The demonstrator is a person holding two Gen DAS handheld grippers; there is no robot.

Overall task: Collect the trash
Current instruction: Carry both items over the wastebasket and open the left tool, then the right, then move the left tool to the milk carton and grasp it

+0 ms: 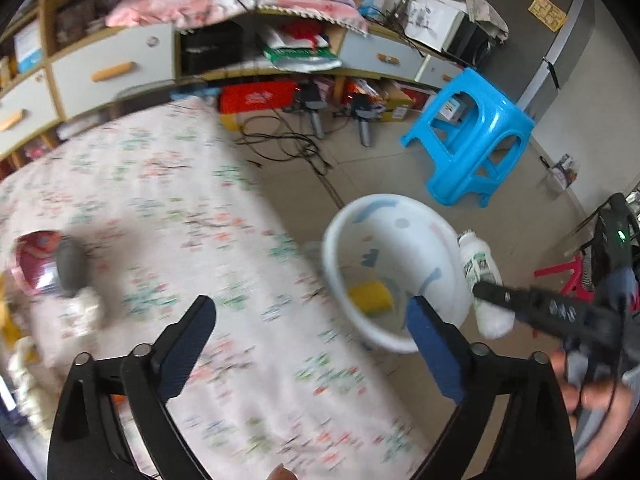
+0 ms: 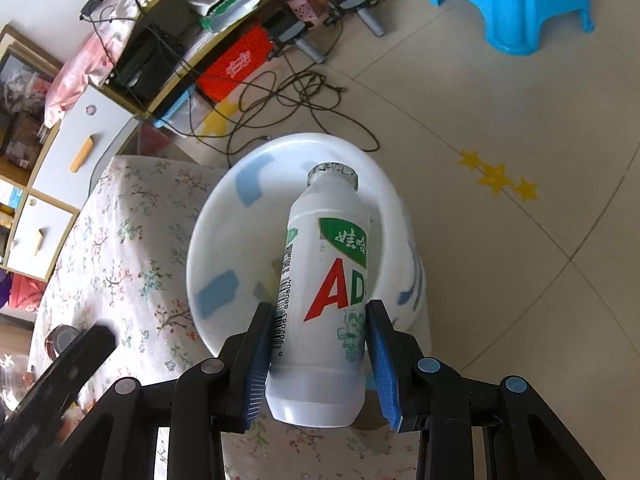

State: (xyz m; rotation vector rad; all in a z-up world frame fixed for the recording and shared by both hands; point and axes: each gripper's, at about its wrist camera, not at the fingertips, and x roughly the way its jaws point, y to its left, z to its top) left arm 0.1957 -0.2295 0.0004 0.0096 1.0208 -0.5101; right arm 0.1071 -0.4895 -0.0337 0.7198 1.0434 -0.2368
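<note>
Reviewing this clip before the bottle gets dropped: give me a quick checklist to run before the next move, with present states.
1. Right tongs shut on bottle: ok.
2. Bottle over basin: ok.
3. Bottle cap on: ok.
4. Left tongs open, nothing between them: ok.
5. Left tongs out of the drop path: cannot tell.
6. Basin has room, only a yellow sponge inside: ok.

Both cameras ride on hand-held grippers and look steeply down along their fingers. The left wrist view hangs above the floral tablecloth, facing the cabinet wall and the white basin at the table's edge. The right wrist view sits close over that same basin. The 2 views share the basin, the blue stool and the floor cables.
</note>
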